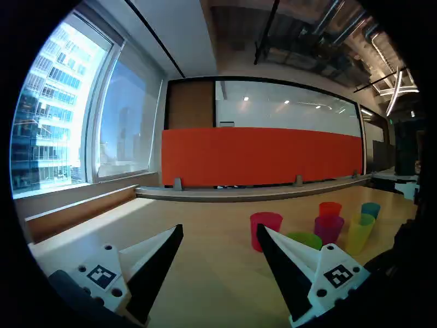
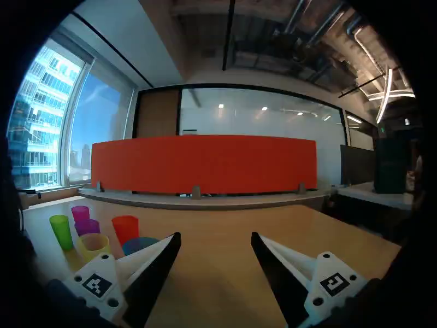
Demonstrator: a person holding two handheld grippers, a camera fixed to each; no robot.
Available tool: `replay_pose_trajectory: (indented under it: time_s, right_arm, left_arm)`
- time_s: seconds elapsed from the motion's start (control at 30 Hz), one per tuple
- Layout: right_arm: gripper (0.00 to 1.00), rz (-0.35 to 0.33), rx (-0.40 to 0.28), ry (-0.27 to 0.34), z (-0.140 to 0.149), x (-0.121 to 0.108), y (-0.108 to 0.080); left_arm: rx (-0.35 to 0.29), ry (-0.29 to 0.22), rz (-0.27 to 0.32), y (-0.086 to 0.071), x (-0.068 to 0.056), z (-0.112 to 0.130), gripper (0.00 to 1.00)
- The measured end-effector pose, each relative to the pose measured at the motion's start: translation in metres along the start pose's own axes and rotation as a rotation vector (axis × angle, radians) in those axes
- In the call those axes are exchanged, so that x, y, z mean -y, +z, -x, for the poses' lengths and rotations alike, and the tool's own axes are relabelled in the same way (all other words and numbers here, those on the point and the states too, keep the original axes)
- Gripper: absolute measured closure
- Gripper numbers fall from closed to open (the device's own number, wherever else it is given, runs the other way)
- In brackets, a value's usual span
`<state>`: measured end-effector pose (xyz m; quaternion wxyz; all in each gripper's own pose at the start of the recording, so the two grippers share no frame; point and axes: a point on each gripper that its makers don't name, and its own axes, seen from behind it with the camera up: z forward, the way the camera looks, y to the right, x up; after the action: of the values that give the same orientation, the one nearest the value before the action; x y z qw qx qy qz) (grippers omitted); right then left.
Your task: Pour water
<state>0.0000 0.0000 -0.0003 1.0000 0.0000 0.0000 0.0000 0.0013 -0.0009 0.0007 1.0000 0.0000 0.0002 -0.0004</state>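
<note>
1. We are holding the left gripper (image 1: 218, 227) spread open, empty, above the table (image 1: 207, 284).
2. We are holding the right gripper (image 2: 214, 235) equally released.
3. The coloured cups (image 1: 329, 227) are standing clustered on the table.

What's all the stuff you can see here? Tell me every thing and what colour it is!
pink cup: one, pink, on the table, left end of the cup group
green cup: one, green, partly behind a gripper finger
purple cup: one, purple, middle of the group
red cup: one, red, behind the purple cup
yellow cup: one, yellow, right side of the group
blue cup: one, blue, behind the yellow cup
table: one, light wood, under the cups
divider panel: one, orange, along the table's far edge
window: big, on the left, with buildings outside
left gripper: one, white and black, open, empty
right gripper: one, white and black, open, empty
</note>
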Motion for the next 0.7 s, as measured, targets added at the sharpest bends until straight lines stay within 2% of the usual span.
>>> replay_pose_trajectory:
  time_s: [0.7]
  right_arm:
    - [0.01,0.000,0.000,0.000,-0.0010,0.0009,-0.0022]
  left_arm:
    - [0.000,0.000,0.000,-0.0002,-0.0001,0.0003,0.00]
